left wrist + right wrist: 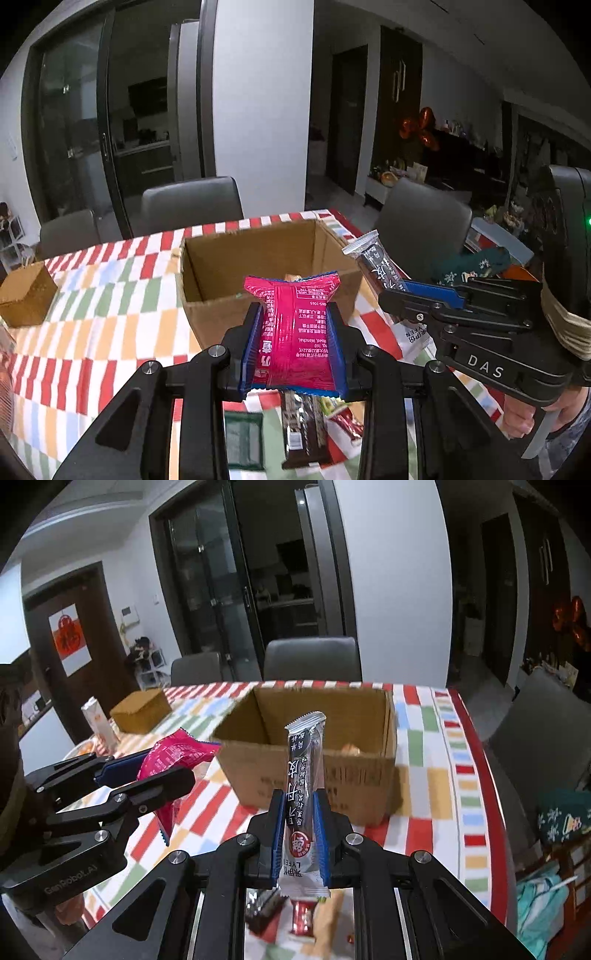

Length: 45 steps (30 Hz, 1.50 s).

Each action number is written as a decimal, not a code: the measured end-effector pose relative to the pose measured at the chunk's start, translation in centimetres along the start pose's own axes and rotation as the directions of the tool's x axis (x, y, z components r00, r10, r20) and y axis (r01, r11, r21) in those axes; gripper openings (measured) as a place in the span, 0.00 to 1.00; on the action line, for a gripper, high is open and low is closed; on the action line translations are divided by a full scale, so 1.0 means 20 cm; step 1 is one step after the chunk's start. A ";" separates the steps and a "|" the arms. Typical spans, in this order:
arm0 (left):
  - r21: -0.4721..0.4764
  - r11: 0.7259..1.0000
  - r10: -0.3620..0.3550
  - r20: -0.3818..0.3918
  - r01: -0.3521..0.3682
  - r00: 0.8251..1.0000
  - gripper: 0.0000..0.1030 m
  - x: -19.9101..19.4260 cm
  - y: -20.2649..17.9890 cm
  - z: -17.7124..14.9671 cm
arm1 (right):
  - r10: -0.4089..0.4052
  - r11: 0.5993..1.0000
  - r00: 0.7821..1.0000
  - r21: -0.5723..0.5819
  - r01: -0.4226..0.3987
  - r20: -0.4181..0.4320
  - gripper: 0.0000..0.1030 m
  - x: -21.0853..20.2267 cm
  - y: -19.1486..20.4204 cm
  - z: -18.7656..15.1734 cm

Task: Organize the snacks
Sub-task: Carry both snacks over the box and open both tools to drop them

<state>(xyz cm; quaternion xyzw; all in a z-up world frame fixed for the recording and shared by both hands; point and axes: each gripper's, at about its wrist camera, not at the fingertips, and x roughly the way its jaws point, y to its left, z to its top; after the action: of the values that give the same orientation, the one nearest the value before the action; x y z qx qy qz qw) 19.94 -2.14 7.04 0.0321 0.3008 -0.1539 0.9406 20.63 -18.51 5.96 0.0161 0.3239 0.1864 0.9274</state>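
Note:
My left gripper [294, 314] is shut on a pink snack packet [295, 332] and holds it above the table, just in front of an open cardboard box [218, 266]. My right gripper [298, 801] is shut on a long black-and-silver snack stick [304, 775], held upright in front of the same box [332, 775]. In the left wrist view the right gripper [391, 291] with the stick [373, 262] is at the box's right side. In the right wrist view the left gripper [162, 771] with the pink packet [170, 760] is left of the box. A pale snack lies inside the box [351, 748].
Several loose snacks [306, 428] lie on the checkered tablecloth [92, 332] below the grippers. A small closed brown box [142, 709] and a white carton [96, 720] stand at the table's left. Grey chairs [312, 659] ring the far side. The table's right edge [476, 746] is close.

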 end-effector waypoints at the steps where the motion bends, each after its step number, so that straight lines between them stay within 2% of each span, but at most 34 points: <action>1: 0.003 1.000 0.005 -0.001 -0.005 1.000 0.32 0.01 0.01 0.02 | 0.000 1.000 1.000 -0.001 0.000 0.005 0.16 0.01 0.00 0.03; 12: -0.030 0.999 0.020 -0.001 -0.020 1.000 0.32 0.14 0.13 0.20 | 0.003 1.000 1.000 0.011 -0.003 0.003 0.16 0.16 -0.05 0.24; 20: -0.065 0.997 0.036 -0.036 -0.038 0.999 0.32 0.31 0.24 0.31 | -0.019 1.000 1.000 0.008 0.019 -0.021 0.16 0.33 -0.09 0.39; 29: -0.083 0.994 0.063 -0.086 -0.070 0.994 0.33 0.49 0.31 0.38 | -0.030 0.998 0.998 0.045 0.032 -0.062 0.16 0.50 -0.13 0.46; 31: -0.078 0.993 0.079 -0.097 -0.086 0.992 0.40 0.51 0.31 0.39 | -0.044 0.998 0.997 0.038 0.047 -0.059 0.18 0.52 -0.13 0.47; 32: -0.080 0.992 0.091 -0.097 -0.099 0.991 0.46 0.51 0.31 0.39 | -0.057 0.998 0.997 0.029 0.059 -0.060 0.21 0.52 -0.12 0.47; 34: -0.081 0.991 0.104 -0.087 -0.111 0.991 0.47 0.48 0.31 0.37 | -0.071 0.997 0.996 0.019 0.073 -0.057 0.29 0.52 -0.12 0.47; 40: -0.053 0.991 0.118 -0.076 -0.122 0.990 0.48 0.36 0.26 0.26 | -0.067 0.998 0.997 0.001 0.067 -0.044 0.29 0.42 -0.09 0.40; 45: -0.040 0.992 0.115 -0.064 -0.118 0.991 0.48 0.23 0.22 0.15 | -0.066 0.997 0.997 -0.029 0.066 -0.028 0.29 0.30 -0.02 0.27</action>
<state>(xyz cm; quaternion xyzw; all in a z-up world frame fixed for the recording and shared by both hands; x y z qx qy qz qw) 26.51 0.36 6.60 0.0338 0.3308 -0.0909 0.9387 28.38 -16.20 6.58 -0.0104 0.3352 0.1604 0.9284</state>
